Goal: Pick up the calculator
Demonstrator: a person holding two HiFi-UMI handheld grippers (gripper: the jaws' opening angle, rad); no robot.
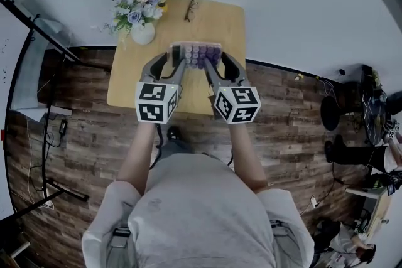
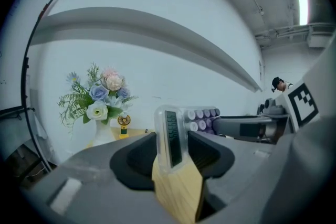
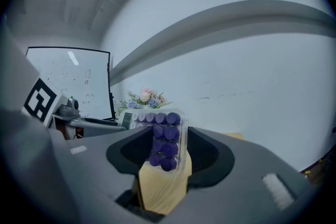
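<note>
Head view: shows the calculator (image 1: 196, 54) held crosswise over the far half of a wooden worktop (image 1: 223, 25). Gripped at its left end by the left tongs (image 1: 174, 59) and at its right end by the right tongs (image 1: 217, 59), marker cubes turned toward the person. Beyond it on the worktop, a white vase of pastel flowers (image 1: 141, 9) at the far left corner and a pair of glasses (image 1: 191, 9) near the far edge, both well apart from the calculator. Left gripper view: looks along jaws standing fairly wide, pads pressed on the display end of the calculator (image 2: 171, 136). Seen edge-on and upright there, with pale round keys running off rightward to the right tongs (image 2: 223, 126). Below it the wood of the worktop; off to the left the flowers (image 2: 100, 99) and a small yellow object (image 2: 123, 123). Right gripper view: again wide-set jaws closed on the calculator (image 3: 165, 139), here on the end with purple keys under a clear-looking casing. Past it, the left tongs (image 3: 118, 122), the flowers (image 3: 147, 98) and a whiteboard (image 3: 68, 81) by the wall.
</note>
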